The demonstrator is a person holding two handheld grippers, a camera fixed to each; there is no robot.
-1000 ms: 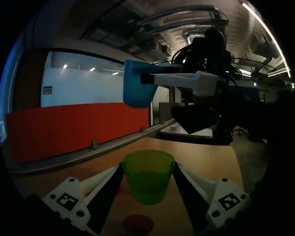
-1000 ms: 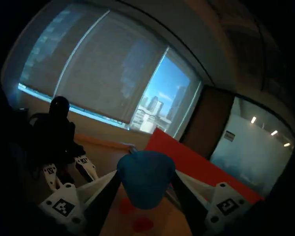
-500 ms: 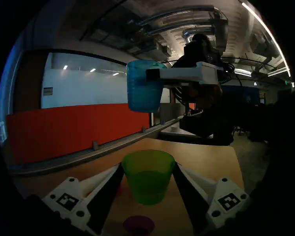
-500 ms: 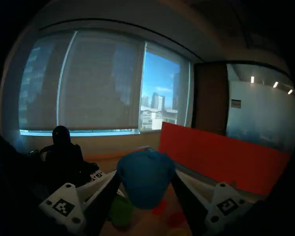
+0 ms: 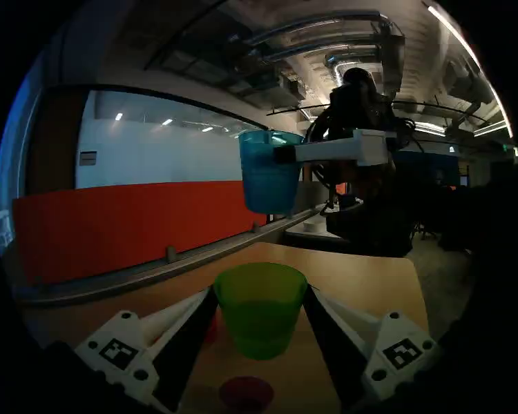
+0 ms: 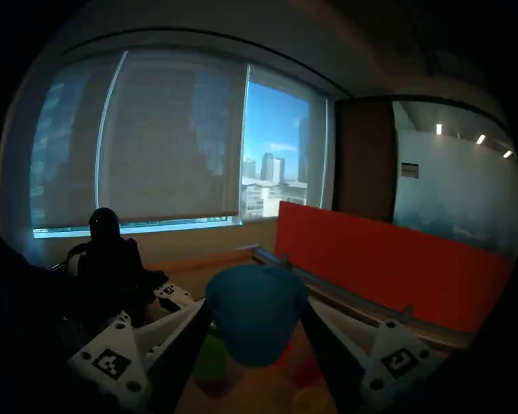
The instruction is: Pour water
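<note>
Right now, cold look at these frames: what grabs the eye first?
The green cup clamped in the left gripper, low at centre of the left gripper view, and the blue cup held roughly upright above and beyond it by the right gripper. Then the red partition beyond the table, and the bright skyline window in the right gripper view.

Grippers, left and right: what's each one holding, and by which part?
The left gripper clamps the green cup by its side walls; the right gripper clamps the blue cup likewise.
</note>
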